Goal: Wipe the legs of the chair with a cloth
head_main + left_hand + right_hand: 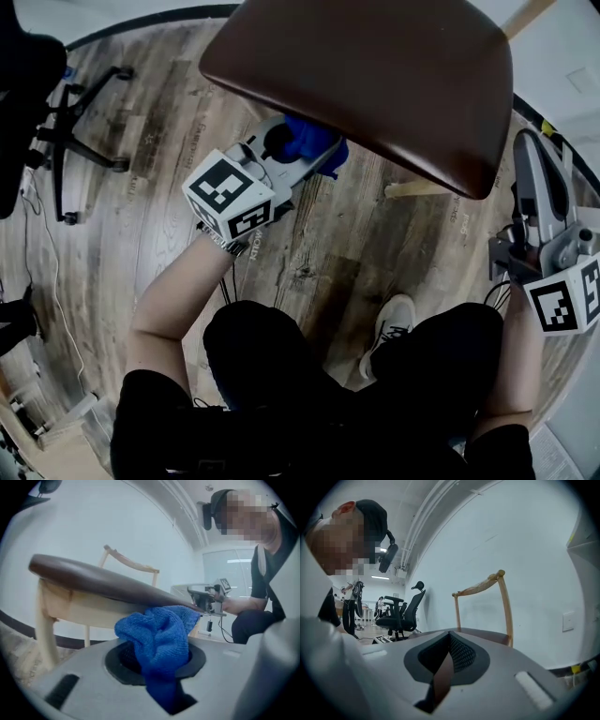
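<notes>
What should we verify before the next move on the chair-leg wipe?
1. Cloth gripped by left hand-held gripper: ok, it is bunched between the jaws.
2. Free cloth to wipe with: ok, a wad sticks out past the jaws.
3. Right hand-held gripper steadying the chair seat: ok, the seat edge sits between its jaws and looks clamped.
4. Chair leg unobstructed: ok, nothing stands in front of it in the left gripper view.
5. Cloth on a leg: not ok, it is apart from the legs, up by the seat.
6. Which legs are already wiped: cannot tell.
</notes>
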Tool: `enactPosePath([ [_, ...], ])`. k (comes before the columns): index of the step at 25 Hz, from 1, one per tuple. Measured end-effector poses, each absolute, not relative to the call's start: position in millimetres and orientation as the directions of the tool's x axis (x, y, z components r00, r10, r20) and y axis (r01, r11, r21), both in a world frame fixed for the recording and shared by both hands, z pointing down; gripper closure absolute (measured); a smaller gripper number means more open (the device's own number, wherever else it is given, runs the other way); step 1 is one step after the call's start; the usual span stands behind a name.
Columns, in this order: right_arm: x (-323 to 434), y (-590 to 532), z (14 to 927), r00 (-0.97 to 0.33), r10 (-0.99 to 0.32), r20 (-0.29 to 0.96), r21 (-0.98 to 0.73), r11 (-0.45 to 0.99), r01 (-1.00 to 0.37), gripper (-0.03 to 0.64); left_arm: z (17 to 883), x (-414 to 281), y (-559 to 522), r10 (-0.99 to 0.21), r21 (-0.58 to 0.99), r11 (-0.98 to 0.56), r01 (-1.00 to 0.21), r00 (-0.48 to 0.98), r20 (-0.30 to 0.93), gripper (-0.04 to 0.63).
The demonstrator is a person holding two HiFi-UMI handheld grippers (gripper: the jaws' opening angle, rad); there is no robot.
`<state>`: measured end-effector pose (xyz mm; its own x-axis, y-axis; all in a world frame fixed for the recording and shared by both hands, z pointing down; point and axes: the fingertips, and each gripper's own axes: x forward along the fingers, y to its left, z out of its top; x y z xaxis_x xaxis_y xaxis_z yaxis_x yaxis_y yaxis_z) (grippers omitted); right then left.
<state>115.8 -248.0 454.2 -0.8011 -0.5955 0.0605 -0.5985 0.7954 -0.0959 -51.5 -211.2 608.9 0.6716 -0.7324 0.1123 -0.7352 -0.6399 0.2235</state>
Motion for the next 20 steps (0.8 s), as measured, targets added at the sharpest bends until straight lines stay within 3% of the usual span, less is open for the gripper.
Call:
enactPosePath([
  [9, 93, -241, 455, -0.818, -0.571, 0.071, -0.098, 0.812, -0.576, 0.609, 608, -169, -228, -0.885, 0.318, -0.393, -0.863, 0.449, 0.124, 0.483],
  [16, 83, -239, 456, -0.824, -0.561, 0.075, -0.100, 0.818, -0.566, 0.609, 609, -178, -226, -0.895, 0.292, -0.372, -0.881, 0.424, 0.140, 0.485],
  [20, 84, -240, 456, -0.823, -0.563, 0.073, -0.094, 0.818, -0.568, 0.609, 608, -188, -222, -0.930, 0.180, -0.310, -0.933, 0.337, 0.149, 0.485],
])
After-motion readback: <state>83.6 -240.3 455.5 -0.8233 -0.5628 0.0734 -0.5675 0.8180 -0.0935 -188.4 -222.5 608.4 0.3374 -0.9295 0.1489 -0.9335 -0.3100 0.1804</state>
